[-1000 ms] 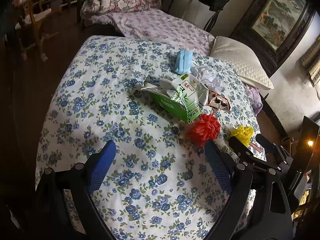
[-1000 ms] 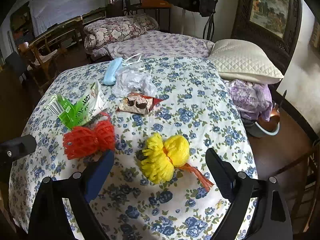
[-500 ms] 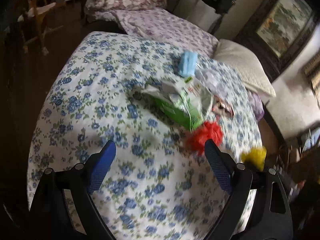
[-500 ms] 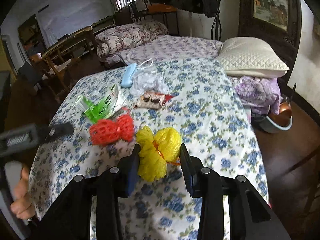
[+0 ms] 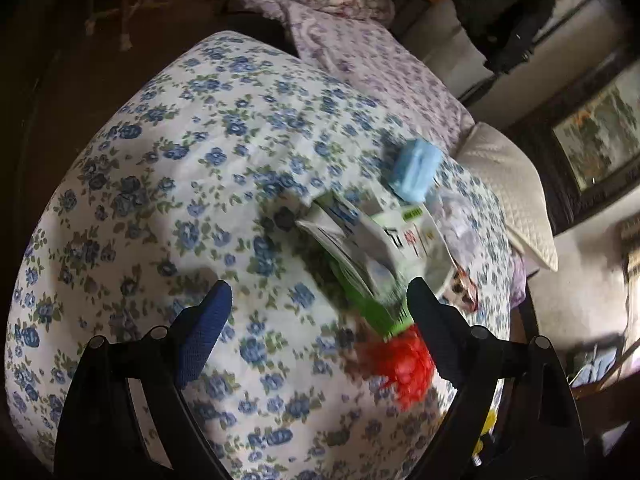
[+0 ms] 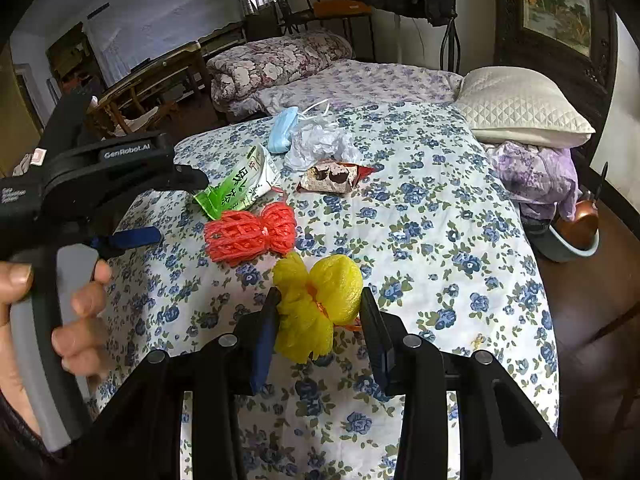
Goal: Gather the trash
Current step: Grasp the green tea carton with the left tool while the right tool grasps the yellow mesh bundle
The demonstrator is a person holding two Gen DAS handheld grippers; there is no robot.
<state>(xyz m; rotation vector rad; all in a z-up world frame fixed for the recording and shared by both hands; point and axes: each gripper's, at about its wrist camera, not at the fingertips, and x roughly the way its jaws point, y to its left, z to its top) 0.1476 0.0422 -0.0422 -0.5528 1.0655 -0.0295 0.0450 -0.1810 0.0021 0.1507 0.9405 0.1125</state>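
Closest to us, our right gripper (image 6: 318, 310) has just been closing and now its pads squeeze the yellow foam net (image 6: 318, 300) from both sides, right at the near edge of the bed (image 6: 440, 208) with the blue-flower cover. Just past it, a bit left, sits the red foam net (image 6: 250, 236), flat on the cover. Our left gripper (image 6: 160, 206) comes in from the left with its jaws spread wide and nothing between them, a hand (image 6: 60, 304) wrapped round its grey handle. From its own camera the left gripper (image 5: 318, 312) hangs over the cover, its right finger near the crushed green and white carton (image 5: 376, 256). Further back we've got a brown snack wrapper (image 6: 334, 176), a crumpled clear plastic bag (image 6: 320, 144) and a blue face mask (image 6: 282, 134). Far right there's a white pillow (image 6: 520, 108).
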